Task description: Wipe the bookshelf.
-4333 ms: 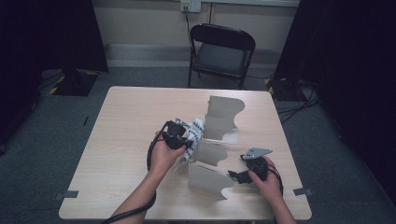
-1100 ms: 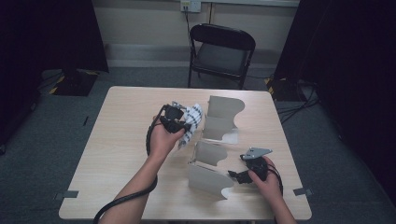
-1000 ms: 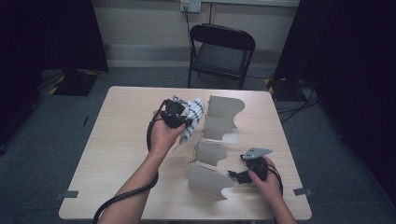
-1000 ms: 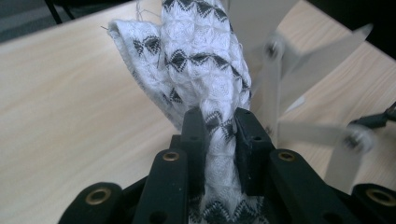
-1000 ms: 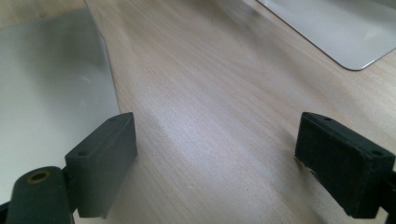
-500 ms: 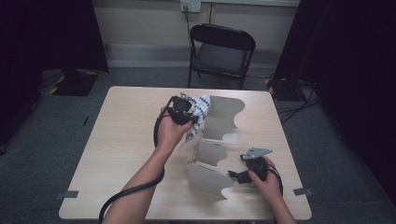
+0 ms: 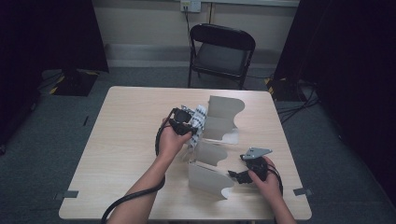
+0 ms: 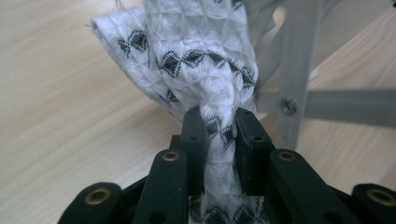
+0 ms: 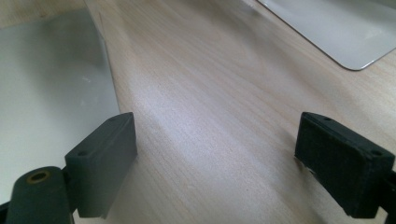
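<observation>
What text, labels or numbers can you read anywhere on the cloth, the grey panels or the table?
None: no legible text in any view.
White woven cloth with black diamond motifs: a pattern, no letters.
Grey wavy-edged folding panels: blank.
Light wooden table: bare grain.
White wall outlet: too small to tell any marking.
</observation>
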